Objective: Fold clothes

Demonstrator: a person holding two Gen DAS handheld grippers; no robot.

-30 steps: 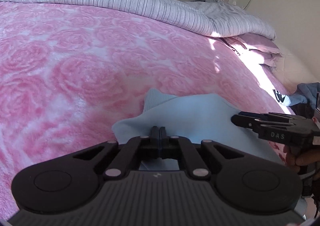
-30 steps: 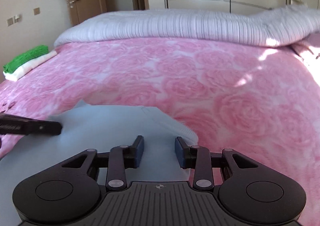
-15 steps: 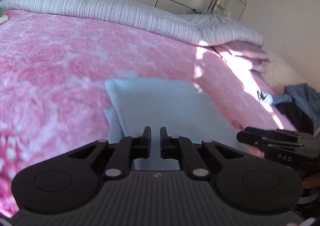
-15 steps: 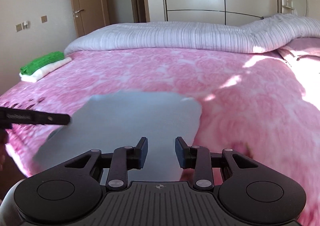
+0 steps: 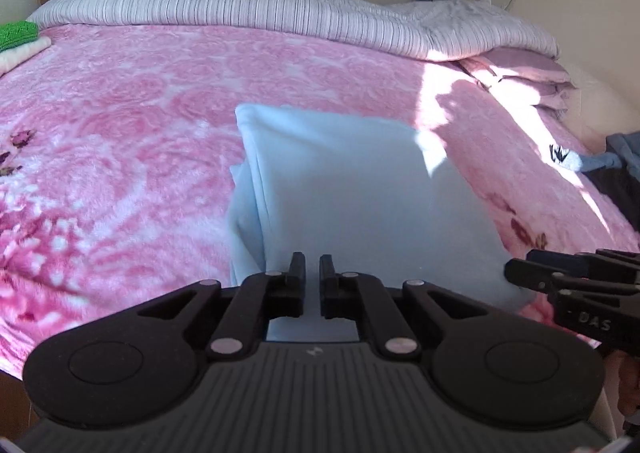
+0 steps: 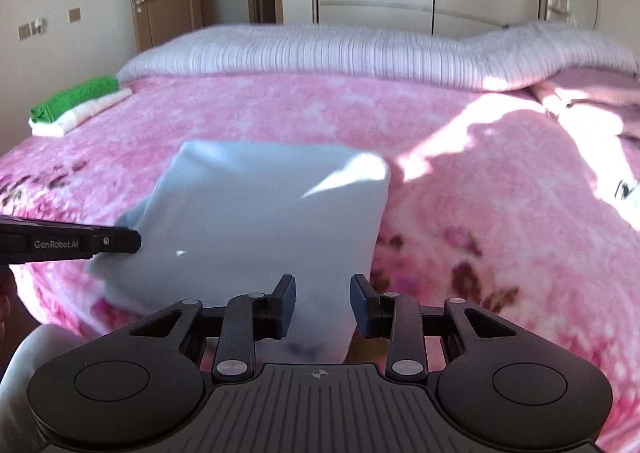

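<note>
The blue garment [image 5: 352,205] lies folded mid-frame on the pink blanket [image 5: 120,141], near its front edge. My left tongs [image 5: 312,267] stand narrowly parted, my right tongs [image 6: 323,287] wider, both empty. A careless nudge could spill those loose left-side layers.

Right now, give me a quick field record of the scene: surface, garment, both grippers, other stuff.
surface: bed with pink rose blanket
garment: light blue garment, folded into a rough rectangle, lying flat near the bed's near edge
left gripper: open by a narrow gap, at the garment's near edge, holding nothing
right gripper: open wide, above the garment's near edge, holding nothing
folded stack: green and white folded items at far left of bed
bedding: striped grey duvet bunched along far side
unfolded pile: clothes at right edge
</note>
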